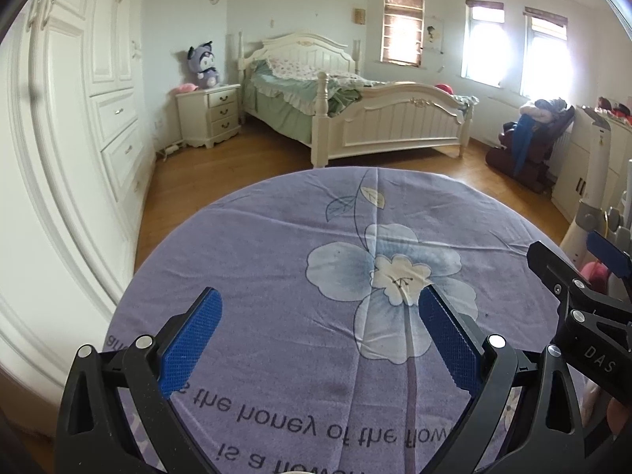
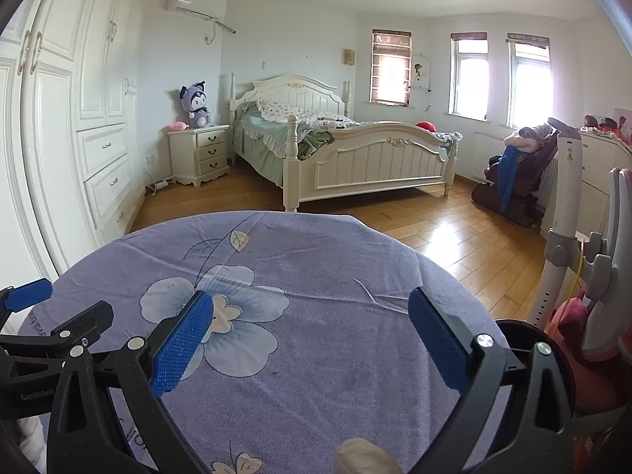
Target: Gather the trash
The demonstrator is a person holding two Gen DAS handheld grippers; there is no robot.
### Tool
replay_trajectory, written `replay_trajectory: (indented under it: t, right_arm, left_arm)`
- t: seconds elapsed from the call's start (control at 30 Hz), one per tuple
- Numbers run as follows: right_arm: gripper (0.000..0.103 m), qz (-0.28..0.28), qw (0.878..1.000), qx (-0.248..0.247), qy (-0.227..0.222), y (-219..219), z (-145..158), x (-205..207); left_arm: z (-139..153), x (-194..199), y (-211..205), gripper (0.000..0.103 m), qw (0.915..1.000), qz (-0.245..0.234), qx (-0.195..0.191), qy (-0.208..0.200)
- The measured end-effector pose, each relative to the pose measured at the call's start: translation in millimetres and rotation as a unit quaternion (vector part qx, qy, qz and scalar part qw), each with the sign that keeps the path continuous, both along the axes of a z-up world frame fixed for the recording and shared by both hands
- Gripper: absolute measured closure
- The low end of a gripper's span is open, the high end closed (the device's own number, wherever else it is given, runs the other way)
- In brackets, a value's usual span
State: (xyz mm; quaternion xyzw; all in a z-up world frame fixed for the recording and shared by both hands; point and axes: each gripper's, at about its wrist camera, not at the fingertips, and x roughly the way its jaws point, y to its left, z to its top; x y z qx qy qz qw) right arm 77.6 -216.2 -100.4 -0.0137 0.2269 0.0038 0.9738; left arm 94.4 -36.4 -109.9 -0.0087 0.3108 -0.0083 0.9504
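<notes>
A bedroom with a white bed point(image 2: 355, 154) and wooden floor point(image 2: 454, 237) is being viewed past a round desk point(image 1: 276, 260) that is covered by a purple flowered cloth point(image 2: 316, 276). The left tool point(image 1: 320, 335) is being held low over the near side of the desk, level and pointing at the bed, its blue pads spread wide with nothing between them. The right tool point(image 2: 310, 339) is being held alongside, equally spread and empty. A pale crumpled wad point(image 2: 365, 456) is lying at the near desk edge, under the right tool; whether it is trash cannot be told.
</notes>
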Motion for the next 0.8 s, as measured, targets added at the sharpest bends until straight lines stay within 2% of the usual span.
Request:
replay_trajectory:
  t: [0.8]
  right_arm:
    - [0.005,0.006,1.000,0.002,0.000,2.8,1.5,-1.3]
  left_arm:
    - [-5.0,3.3,0.9,0.005,0.9999,0.008,-0.006,0.009]
